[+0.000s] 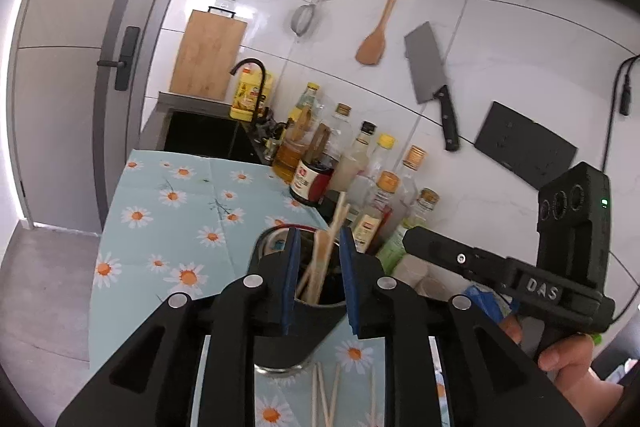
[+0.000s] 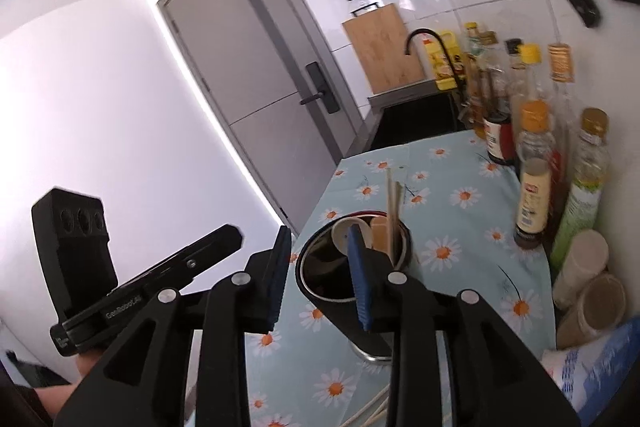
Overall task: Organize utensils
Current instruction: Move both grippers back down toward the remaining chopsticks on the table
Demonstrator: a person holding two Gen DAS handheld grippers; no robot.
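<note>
A dark metal utensil holder (image 1: 269,241) (image 2: 316,291) stands on the daisy-print cloth (image 1: 172,211) (image 2: 460,227). Chopsticks (image 1: 334,227) (image 2: 390,203) and a wooden spoon (image 2: 378,233) stick up out of it. My left gripper (image 1: 320,233) hovers just in front of the holder, open, with the chopsticks seen through the gap and no pad touching them. My right gripper (image 2: 318,235) is also open near the holder's rim and holds nothing. Loose chopsticks (image 1: 325,395) (image 2: 366,413) lie on the cloth below both grippers. Each gripper shows in the other's view, held by a hand (image 1: 568,359).
Several oil and sauce bottles (image 1: 360,163) (image 2: 536,155) line the tiled wall on the right, with paper cups (image 2: 588,279) near them. Beyond the cloth are a black sink (image 1: 200,133), faucet (image 1: 256,83) and cutting board (image 1: 208,55). A cleaver (image 1: 428,67) and spatula (image 1: 376,39) hang on the wall.
</note>
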